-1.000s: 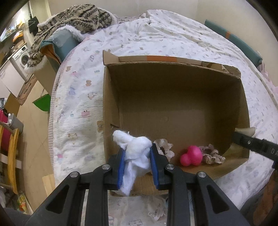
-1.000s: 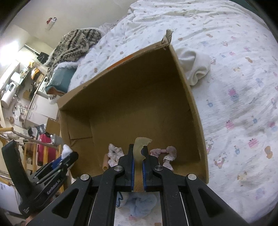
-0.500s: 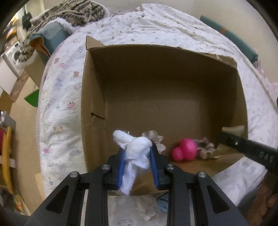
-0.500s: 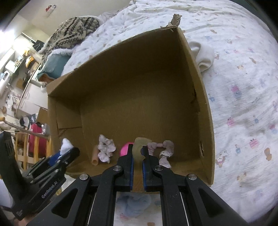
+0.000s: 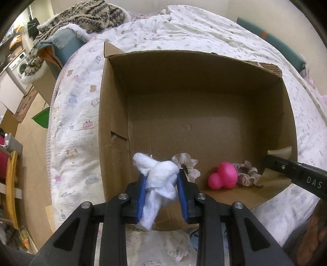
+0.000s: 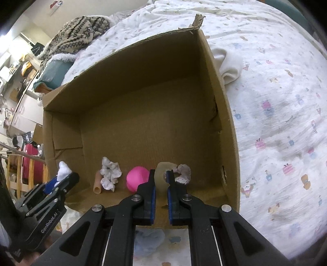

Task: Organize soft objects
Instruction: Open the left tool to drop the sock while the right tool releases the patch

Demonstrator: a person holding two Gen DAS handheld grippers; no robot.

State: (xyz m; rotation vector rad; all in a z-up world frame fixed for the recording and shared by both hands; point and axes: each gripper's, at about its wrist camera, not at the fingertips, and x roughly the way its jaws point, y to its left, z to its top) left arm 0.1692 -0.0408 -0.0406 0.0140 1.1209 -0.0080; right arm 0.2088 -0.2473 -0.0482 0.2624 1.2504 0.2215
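Observation:
An open cardboard box [image 5: 114, 114] [image 6: 224, 106] lies on the bed. My left gripper [image 5: 162, 176] is shut on a white cotton wad [image 5: 160, 176], held at the box's near left edge; it also shows in the right wrist view [image 6: 63, 174]. My right gripper [image 6: 160, 178] has its jaws a little apart around a translucent beige soft piece [image 6: 160, 178], over the box's near right; that piece also shows in the left wrist view [image 5: 280, 152]. Inside lie a white scrunchie [image 5: 187, 163] [image 6: 110, 174], a pink squishy toy [image 5: 223, 176] [image 6: 136, 178], a mauve scrunchie [image 5: 246, 174] [image 6: 184, 173] and a tan tube [image 6: 97, 184].
The bed has a white printed quilt [image 6: 276, 122]. A cream cloth [image 6: 229, 65] lies beside the box's right wall. A patterned knit blanket [image 5: 87, 16] lies at the far left. A light blue cloth [image 6: 148, 239] lies below my right gripper. Floor and furniture are at the left.
Both grippers have moved closer over the box's near edge. My right gripper's jaws have parted slightly around the beige piece, which sits lower. The left still holds the cotton wad.

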